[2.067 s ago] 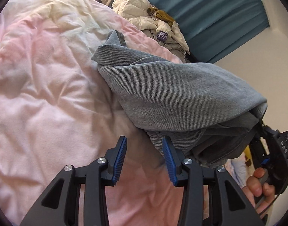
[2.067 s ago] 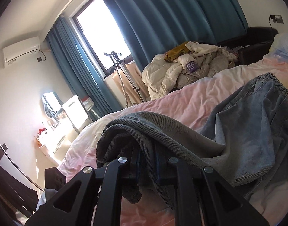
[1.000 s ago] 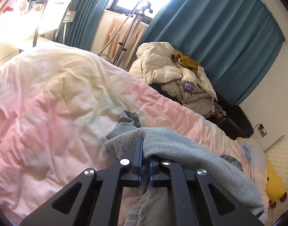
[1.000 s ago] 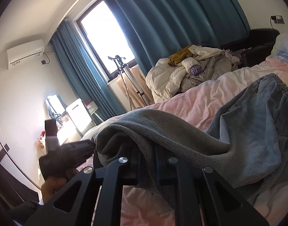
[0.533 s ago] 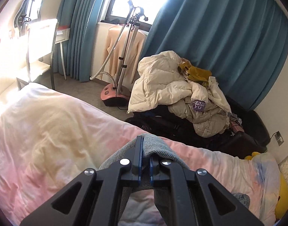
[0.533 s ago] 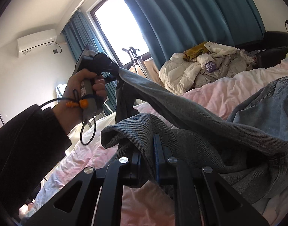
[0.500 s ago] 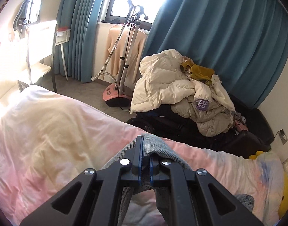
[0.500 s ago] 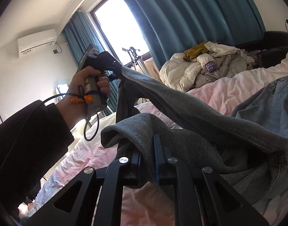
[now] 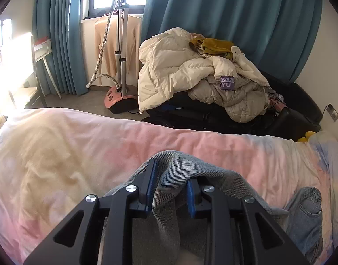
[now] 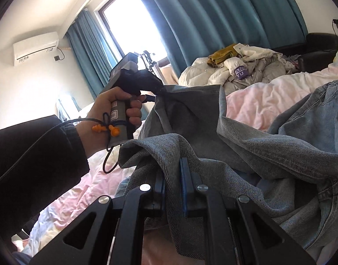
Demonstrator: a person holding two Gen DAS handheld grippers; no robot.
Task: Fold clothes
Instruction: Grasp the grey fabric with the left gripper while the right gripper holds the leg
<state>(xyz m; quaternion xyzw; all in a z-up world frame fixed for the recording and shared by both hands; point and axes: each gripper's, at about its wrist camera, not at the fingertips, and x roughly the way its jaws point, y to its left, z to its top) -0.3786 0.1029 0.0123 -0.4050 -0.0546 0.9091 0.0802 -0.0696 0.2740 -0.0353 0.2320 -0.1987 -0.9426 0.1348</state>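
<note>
Grey-blue denim jeans (image 10: 268,145) strung between two grippers over the pink-and-cream tie-dyed duvet (image 9: 69,154).
Their length runs toward the waistband at right, the end cropped. The right gripper (image 10: 172,176) pinches a fold; the left gripper (image 9: 171,185) has just been opening, denim draped between slack jaws. Only the right view shows the left hand (image 10: 107,119).

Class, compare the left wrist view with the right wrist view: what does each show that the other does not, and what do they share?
Only the left wrist view shows the pink-based garment steamer on the floor and the left gripper from behind; its jaws have just been opening, with grey denim between the blue pads. Only the right wrist view shows the white wall air conditioner, the person's left hand on its handle, and the right gripper shut on denim. Both show the grey-blue denim jeans, the pink tie-dye duvet, the teal curtains and the cream jacket pile.
</note>
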